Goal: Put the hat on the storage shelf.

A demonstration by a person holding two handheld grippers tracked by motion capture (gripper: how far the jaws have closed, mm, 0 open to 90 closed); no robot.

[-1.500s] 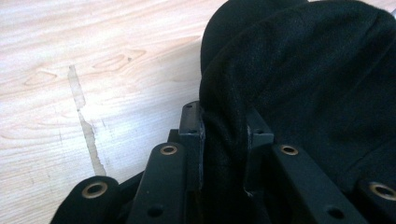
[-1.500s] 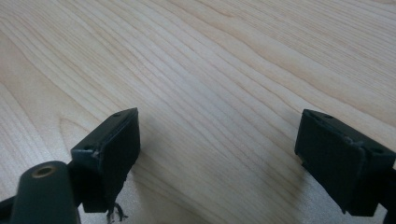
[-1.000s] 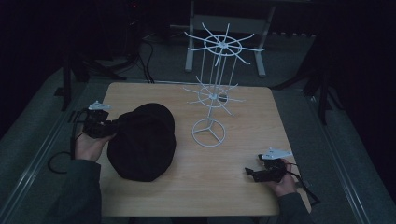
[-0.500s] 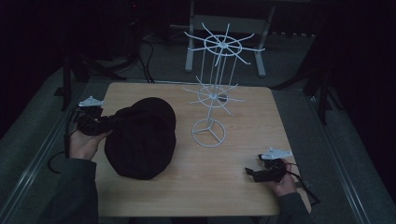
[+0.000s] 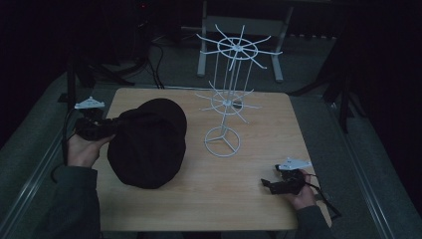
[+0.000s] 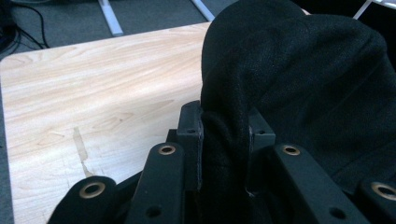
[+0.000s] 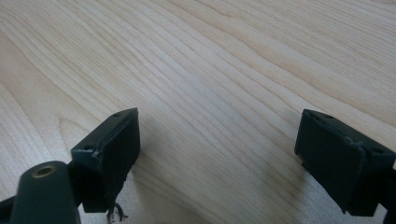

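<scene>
A black knitted hat (image 5: 147, 144) hangs by its left edge at the left of the wooden table (image 5: 259, 199), its lower part resting on the top. My left gripper (image 5: 110, 127) is shut on that edge; in the left gripper view a fold of the hat (image 6: 299, 79) is pinched between the two pads (image 6: 190, 133). A white wire display stand (image 5: 226, 99) with hooked arms rises at the middle back of the table. Near the front right corner my right gripper (image 5: 266, 183) rests low over bare wood, jaws wide apart with nothing between the fingertips (image 7: 114, 149).
Beyond the table stand a pale metal frame (image 5: 239, 30) and dark cables on a grey floor (image 5: 169, 55). The room around the table is dark. Bare tabletop (image 7: 224, 70) lies ahead of my right gripper.
My left gripper has risen a little and drawn left with the hat's edge, lifting and stretching that side. The right gripper has stayed where it was.
</scene>
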